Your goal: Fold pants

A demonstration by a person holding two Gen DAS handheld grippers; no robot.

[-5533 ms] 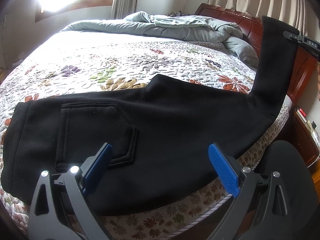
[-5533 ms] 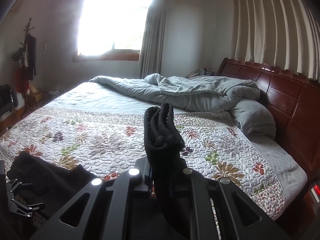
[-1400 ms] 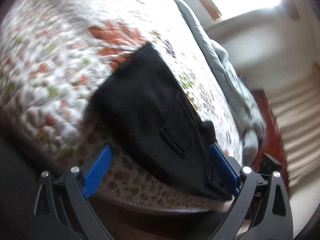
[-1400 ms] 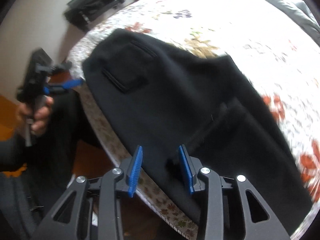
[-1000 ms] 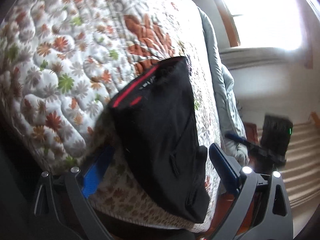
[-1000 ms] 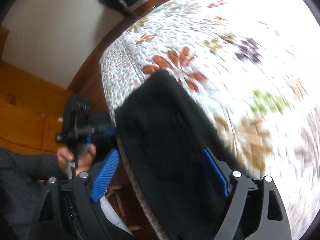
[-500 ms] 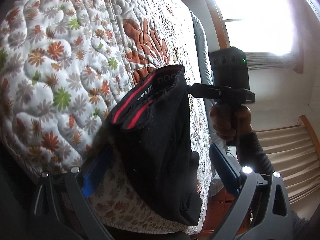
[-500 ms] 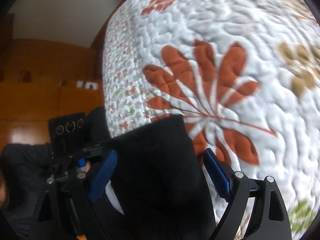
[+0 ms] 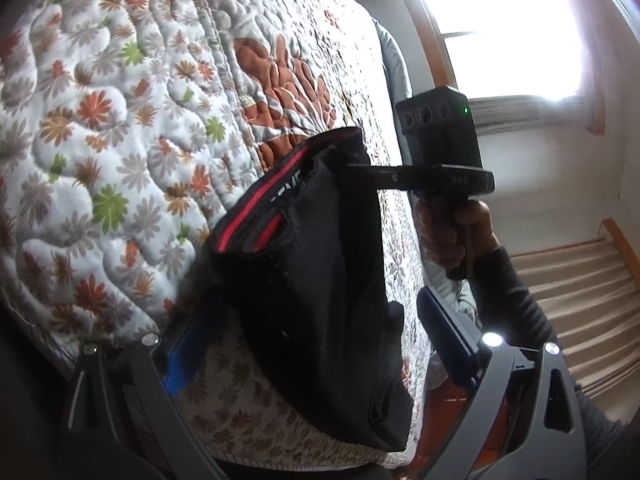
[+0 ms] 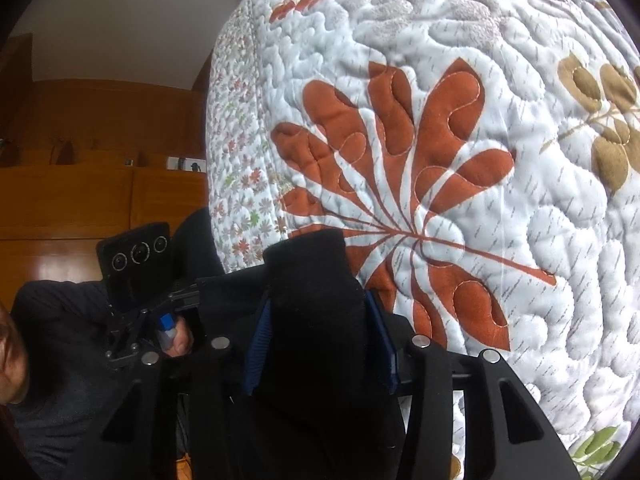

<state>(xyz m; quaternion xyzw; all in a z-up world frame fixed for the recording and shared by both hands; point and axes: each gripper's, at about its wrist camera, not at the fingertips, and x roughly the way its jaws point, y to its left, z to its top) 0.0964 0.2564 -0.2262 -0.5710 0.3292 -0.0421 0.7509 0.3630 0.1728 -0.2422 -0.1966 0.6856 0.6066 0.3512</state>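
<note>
Your black pants [image 9: 320, 280] are folded up into a thick bundle at the edge of the bed, lying on the floral quilt [image 9: 100, 120], w/ part of the bundle hanging down over the quilt's side. Waistband end faces away from the left cam, red stripe showing along the band.

Right hand-held gripper [image 10: 320, 344]: its jaws are closing right now, and the blue pads [image 10: 258, 344] are already up against both sides of the thick fabric fold in the right wrist view. So you're grasping the pants at the waistband end. In the left wrist view you can see that same right hand-held gripper coming in from the side, tips buried in the cloth near the top corner, your right hand [image 9: 452, 232] wrapped around its handle, dark sleeve behind it.

Left hand-held gripper [image 9: 316, 344]: jaws spread wide, the pants bundle sits between the blue pads but they're not squeezing it. Left pad is half hidden behind the fabric, right pad stands clear of it. So released, basically just framing the bundle.

Bg: bright window [image 9: 500, 28] far side of the bed, wooden cabinet [image 10: 80, 192] behind your left side in the right cam.
</note>
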